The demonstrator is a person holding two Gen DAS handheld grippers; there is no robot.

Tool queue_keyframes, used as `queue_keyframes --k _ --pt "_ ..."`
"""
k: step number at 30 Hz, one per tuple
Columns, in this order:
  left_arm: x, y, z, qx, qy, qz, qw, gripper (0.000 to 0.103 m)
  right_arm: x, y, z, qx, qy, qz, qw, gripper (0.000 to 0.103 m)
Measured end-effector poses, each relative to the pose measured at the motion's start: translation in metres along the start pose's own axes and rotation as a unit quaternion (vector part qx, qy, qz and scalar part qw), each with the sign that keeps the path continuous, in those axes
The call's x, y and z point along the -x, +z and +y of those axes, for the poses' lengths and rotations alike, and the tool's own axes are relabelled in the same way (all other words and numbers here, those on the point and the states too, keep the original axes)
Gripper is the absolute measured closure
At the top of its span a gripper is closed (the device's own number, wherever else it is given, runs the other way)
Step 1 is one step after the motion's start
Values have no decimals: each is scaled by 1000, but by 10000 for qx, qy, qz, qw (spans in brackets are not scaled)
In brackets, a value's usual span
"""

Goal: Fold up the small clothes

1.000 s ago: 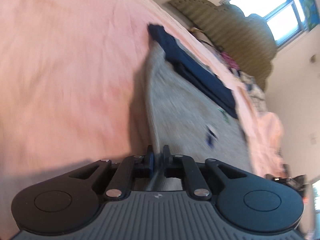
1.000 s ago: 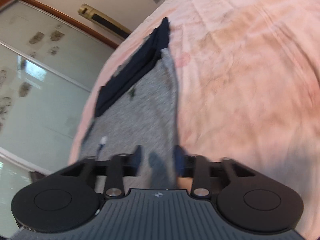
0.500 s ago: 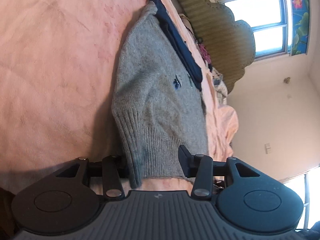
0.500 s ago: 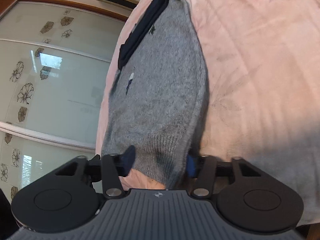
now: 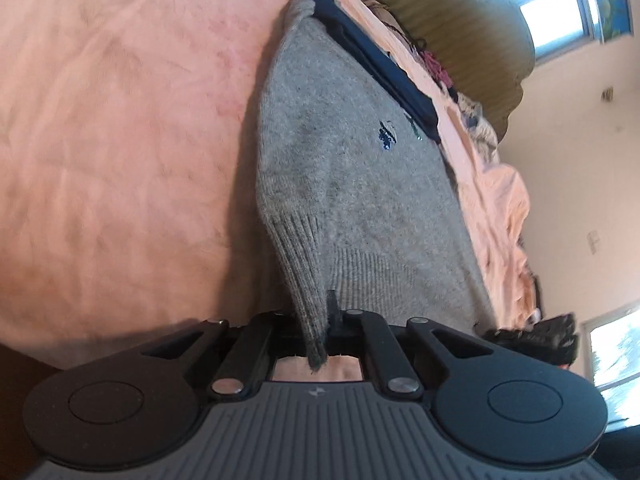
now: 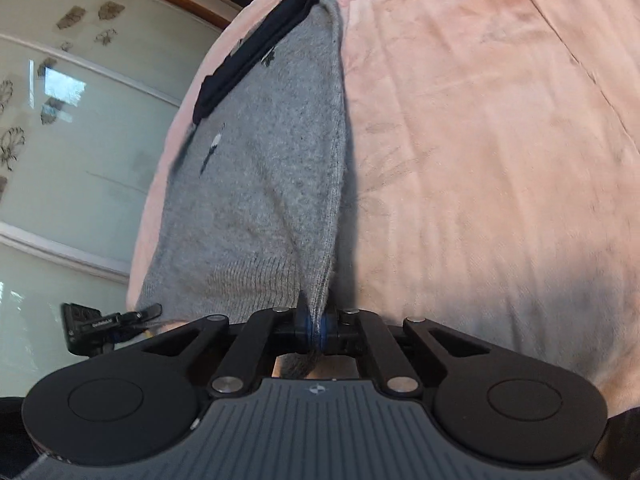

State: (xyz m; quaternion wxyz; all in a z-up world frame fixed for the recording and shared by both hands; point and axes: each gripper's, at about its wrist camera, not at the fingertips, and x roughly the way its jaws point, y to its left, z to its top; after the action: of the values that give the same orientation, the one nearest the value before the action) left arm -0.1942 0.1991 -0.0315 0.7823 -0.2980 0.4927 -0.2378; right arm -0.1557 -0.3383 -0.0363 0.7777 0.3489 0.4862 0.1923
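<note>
Grey knit sweater (image 5: 352, 184), ribbed hem | pink bedsheet (image 5: 112, 128) | left gripper (image 5: 320, 320), right gripper (image 6: 316, 326): fingers clamp hem corners.

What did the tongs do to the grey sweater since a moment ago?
Both tongs have just been closing. The left tongs now pinch one corner of the grey sweater at its ribbed hem; the right tongs pinch the other. Half a second ago both stood open around it. The dark garment and pink bedspread look unchanged.
</note>
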Motion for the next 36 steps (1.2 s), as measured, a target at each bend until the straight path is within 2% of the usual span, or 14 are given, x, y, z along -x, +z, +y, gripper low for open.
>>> queue_keyframes --k 3,4,6,7,9,11,13,15,18,21,23,24,26,36 --pt "20 6 -2 -365 252 85 9990 94 3 0 -1 -62 77 41 9999 91" --pt "30 13 -3 -465 489 45 9977 91 7 3 1 -54 40 62 10000 81" --pt "47 28 -8 -602 1054 -255 9923 70 26 16 13 95 -114 -332 9993 48" --pt "54 39 -14 -700 1389 -601 9860 62 32 24 22 291 -194 -704 9969 28" --pt "51 66 -34 -999 2061 -1435 9628 24 38 46 48 758 -464 -1298 9876 21" --pt "26 93 -63 -1317 2540 -2208 9324 21 18 76 72 1092 -580 -1604 9793 16" --pt "-16 120 -86 -1491 2461 -2453 9258 21 -20 109 92 1203 -550 -1877 9733 5" --pt "-68 141 -109 -1586 2270 -2321 9324 21 -71 145 110 1372 -489 -1813 9726 4" --pt "-139 154 -134 -2070 2531 -2124 9209 21 -149 185 132 1829 -1193 -1732 9604 5" --pt "-181 166 -123 -2005 2743 -1753 9240 21 -208 195 138 2352 -2078 -1673 9346 7" --pt "-197 161 -121 -2146 2996 -1810 9118 18 -228 190 133 2584 -2590 -1667 9156 5" --pt "-197 158 -119 -2203 2999 -1770 9112 14 -234 185 132 2811 -2708 -1754 9038 4" --pt "-195 157 -119 -2216 2889 -1727 9152 8 -234 176 133 2946 -2806 -1743 8967 0" --pt "-195 134 -129 -2435 3086 -1486 9074 0 -191 105 124 2734 -2976 -1742 8980 0"
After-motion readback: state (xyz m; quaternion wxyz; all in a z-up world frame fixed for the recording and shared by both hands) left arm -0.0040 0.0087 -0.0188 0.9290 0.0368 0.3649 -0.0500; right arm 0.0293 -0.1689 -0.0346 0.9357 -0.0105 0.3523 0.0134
